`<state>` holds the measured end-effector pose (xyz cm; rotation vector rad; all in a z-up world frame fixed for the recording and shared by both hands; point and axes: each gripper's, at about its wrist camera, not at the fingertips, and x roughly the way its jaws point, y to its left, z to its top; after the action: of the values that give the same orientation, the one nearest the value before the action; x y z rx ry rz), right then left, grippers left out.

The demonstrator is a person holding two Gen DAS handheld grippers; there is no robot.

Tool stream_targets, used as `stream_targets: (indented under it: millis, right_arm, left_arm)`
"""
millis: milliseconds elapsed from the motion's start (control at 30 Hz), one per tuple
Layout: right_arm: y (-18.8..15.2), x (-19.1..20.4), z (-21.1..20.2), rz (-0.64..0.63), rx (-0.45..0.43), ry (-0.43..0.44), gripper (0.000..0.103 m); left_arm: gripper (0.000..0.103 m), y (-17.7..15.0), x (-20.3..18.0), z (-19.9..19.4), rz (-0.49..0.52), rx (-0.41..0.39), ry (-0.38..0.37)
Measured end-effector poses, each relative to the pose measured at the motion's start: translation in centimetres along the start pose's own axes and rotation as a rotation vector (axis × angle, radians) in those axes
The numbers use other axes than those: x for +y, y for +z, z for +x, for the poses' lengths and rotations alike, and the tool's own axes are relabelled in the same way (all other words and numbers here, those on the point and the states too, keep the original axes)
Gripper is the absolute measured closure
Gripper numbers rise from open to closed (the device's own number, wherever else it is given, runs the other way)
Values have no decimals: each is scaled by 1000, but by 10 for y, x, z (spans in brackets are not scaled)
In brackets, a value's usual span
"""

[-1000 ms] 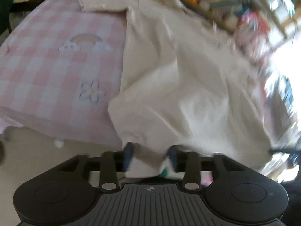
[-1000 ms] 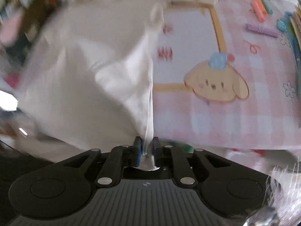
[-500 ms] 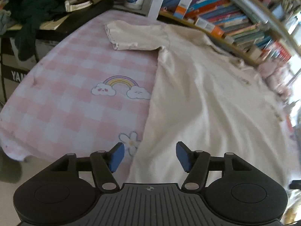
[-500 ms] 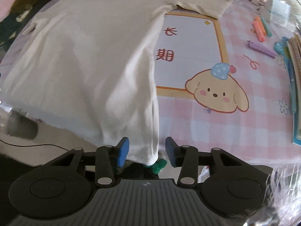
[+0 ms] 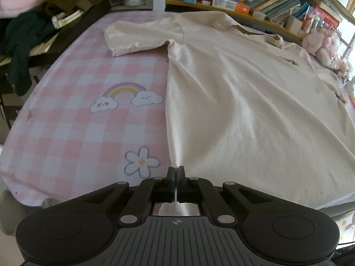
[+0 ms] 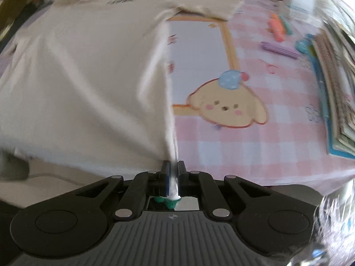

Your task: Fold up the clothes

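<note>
Left wrist view shows the left tongs (image 5: 176, 170) pinching the shirt's (image 5: 244, 102) hem at frame bottom, the right tongs (image 6: 172, 166) likewise, shirt spread on the checked worktop (image 5: 73, 119); next, I'd guess, carry the hem toward the collar.

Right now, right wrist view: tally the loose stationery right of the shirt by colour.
Blurred, so approximate:
Orange marker: 1
Green marker: 1
Purple pen: 1
Teal pen: 1
Total: 4
The stack of notebooks at the edge is not counted.
</note>
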<state>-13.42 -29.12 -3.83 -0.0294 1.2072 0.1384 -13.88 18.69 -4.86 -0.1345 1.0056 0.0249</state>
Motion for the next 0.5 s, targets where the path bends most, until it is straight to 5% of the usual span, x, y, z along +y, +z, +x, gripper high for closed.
stream_targets:
  millis: [100,233,433,500]
  right_arm:
    - [1,3,-1,-37,18,31,95]
    - [5,-1,-21,-46,-22,41,69]
    - [35,1,-43,-14,-186,16,64]
    - [51,5,-38,10,-232,-6,63]
  left_arm:
    - [93,2,3,-1,2,3,8]
    - [88,10,7,-18,-7,-66,26]
    - [53,25,-9,-36,-21,-244,-55]
    - [51,29,-24,-33,10,-268,-94]
